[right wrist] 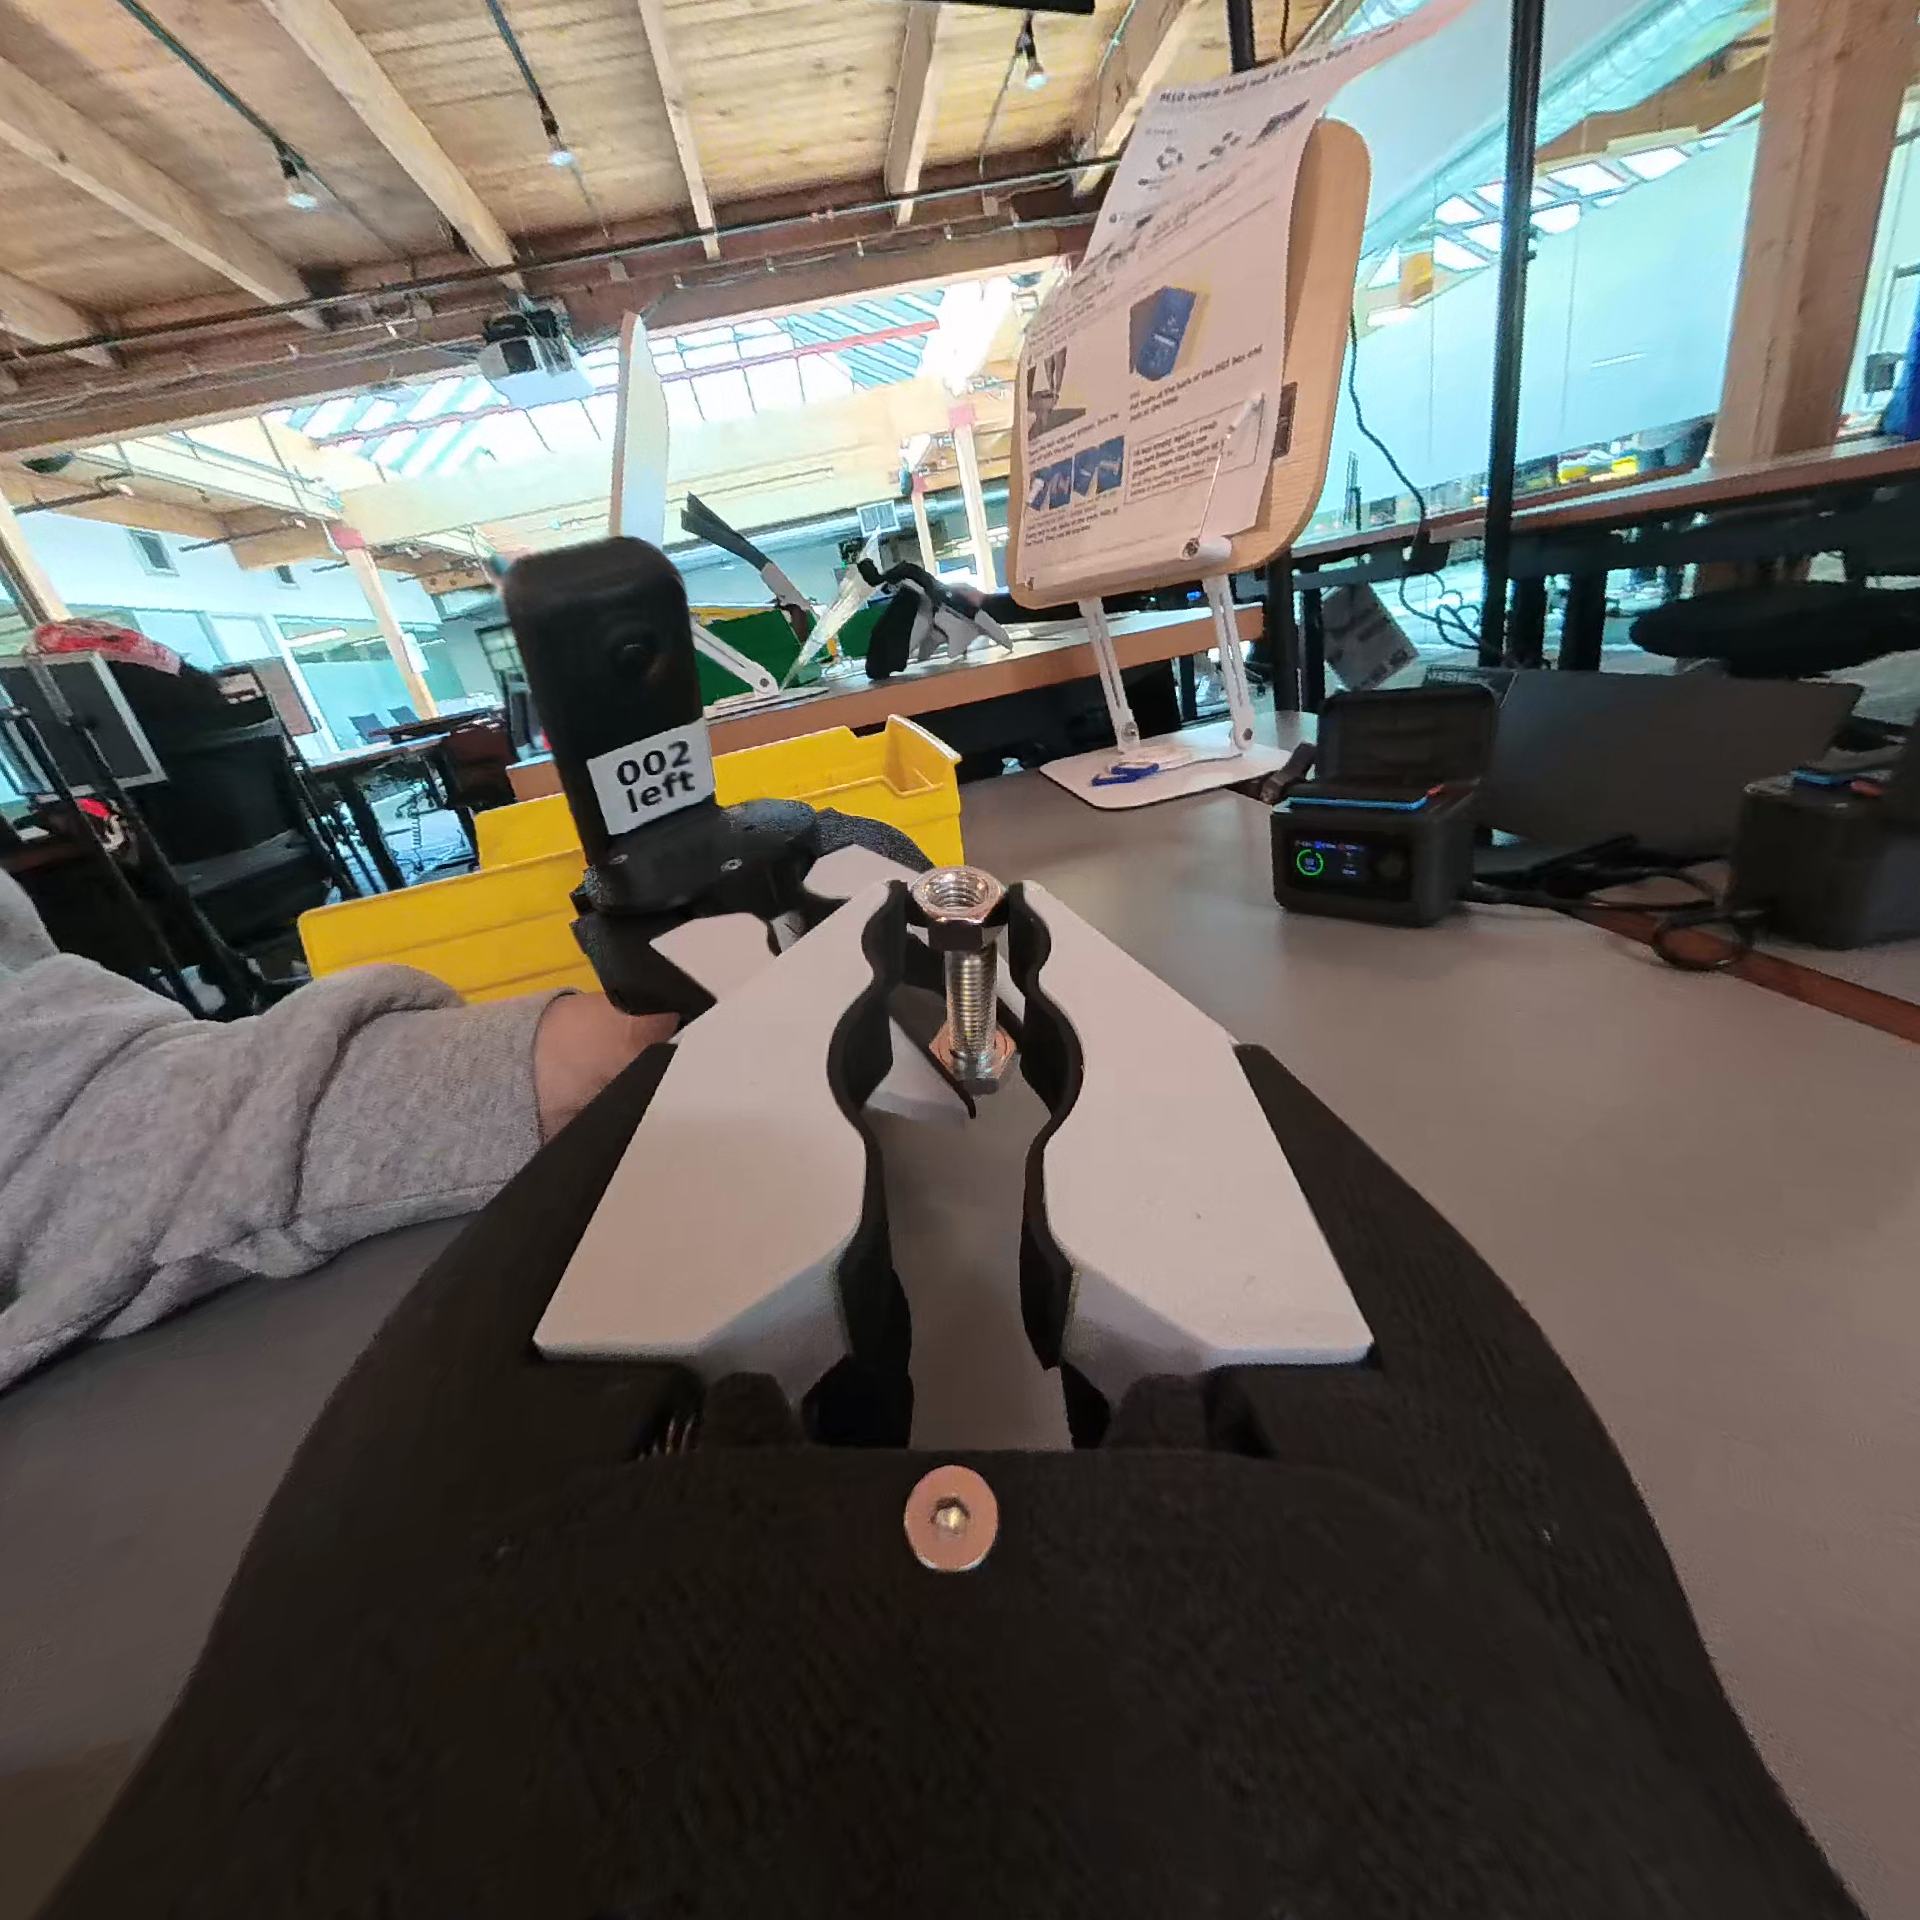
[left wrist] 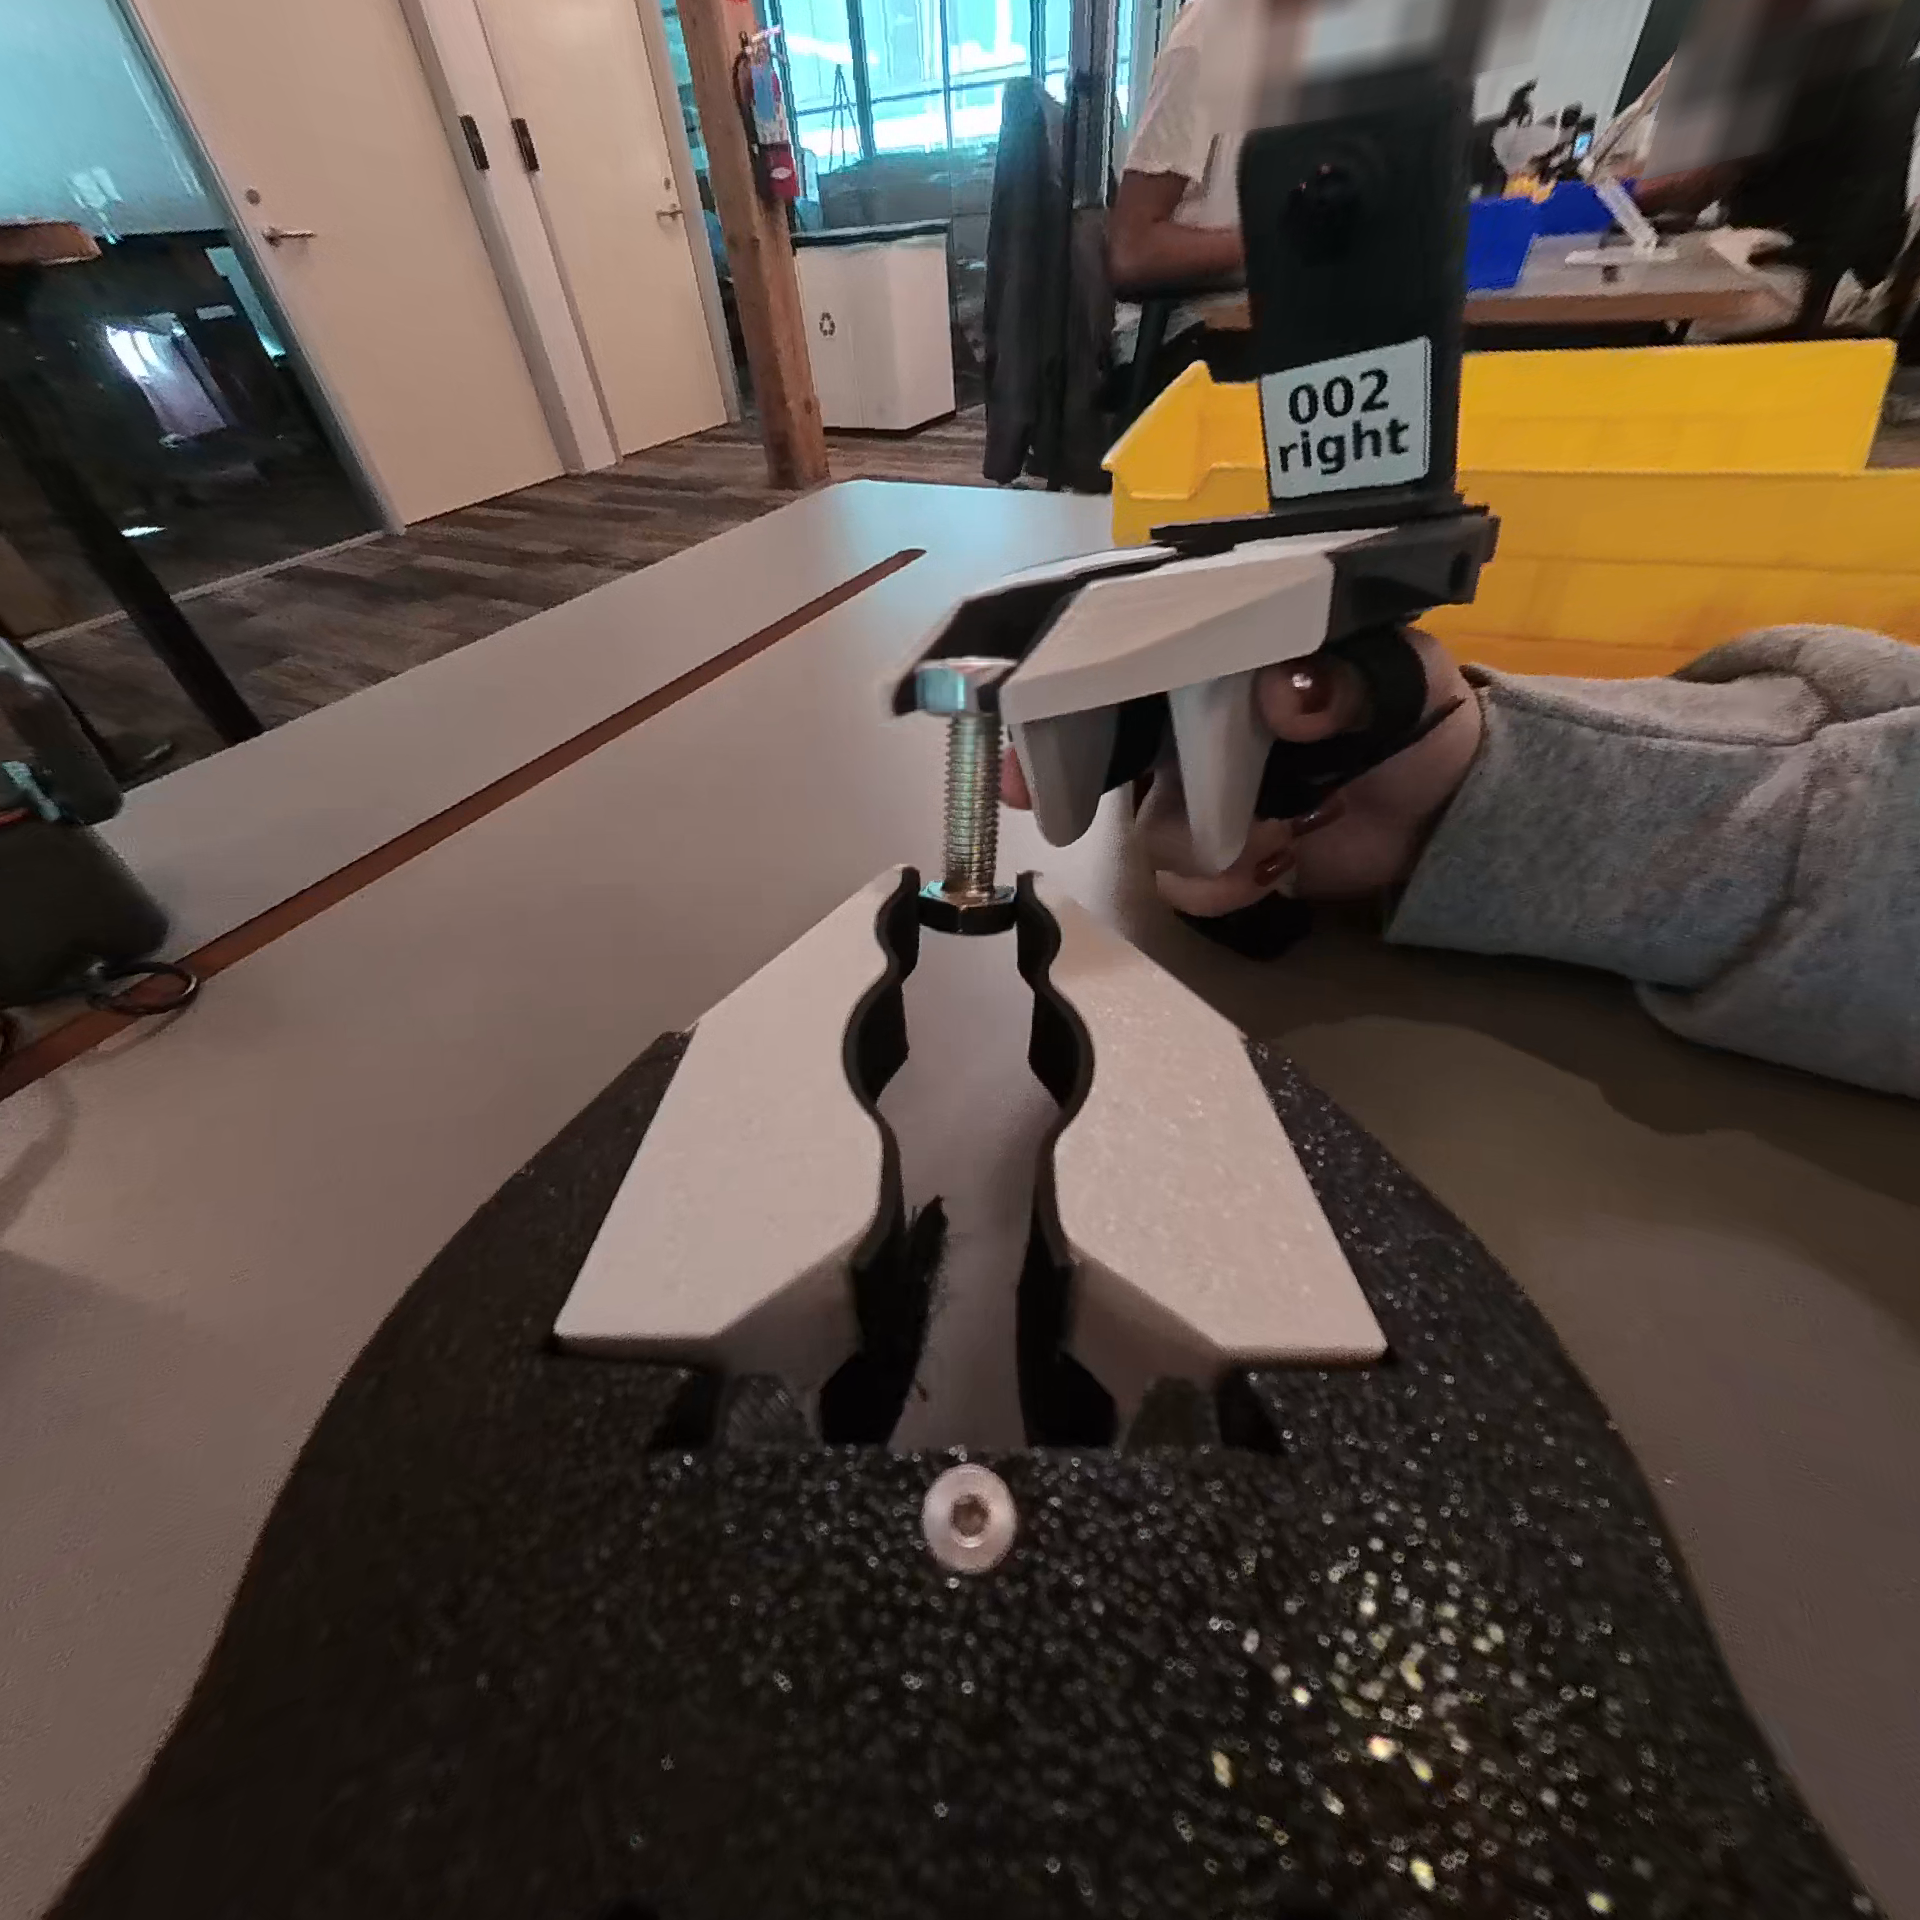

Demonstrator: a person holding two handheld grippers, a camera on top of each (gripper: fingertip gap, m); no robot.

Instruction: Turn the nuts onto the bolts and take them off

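Note:
A silver bolt (left wrist: 971, 800) stands upright above the grey table (left wrist: 312, 1091). My left gripper (left wrist: 971, 902) is shut on a hex nut (left wrist: 971, 900) at the bolt's lower end, pinched between its fingertips. My right gripper (left wrist: 951, 688) comes in level from the right and is shut on the bolt's hex top (left wrist: 948, 686). In the right wrist view my right gripper (right wrist: 954, 906) clamps that hex top (right wrist: 954, 902). The bolt's thread (right wrist: 966, 987) runs down to the nut (right wrist: 971, 1062), where a left finger (right wrist: 914, 1091) shows beneath.
A yellow bin (left wrist: 1662, 520) stands behind the grippers and also shows in the right wrist view (right wrist: 810, 800). A page on a white stand (right wrist: 1174, 416), a black charger case (right wrist: 1371, 852) and cables (right wrist: 1683, 935) lie far right. Grey sleeves (left wrist: 1662, 831) rest on the table. Only a small space, under 4 cm, lies between the two pairs of fingers.

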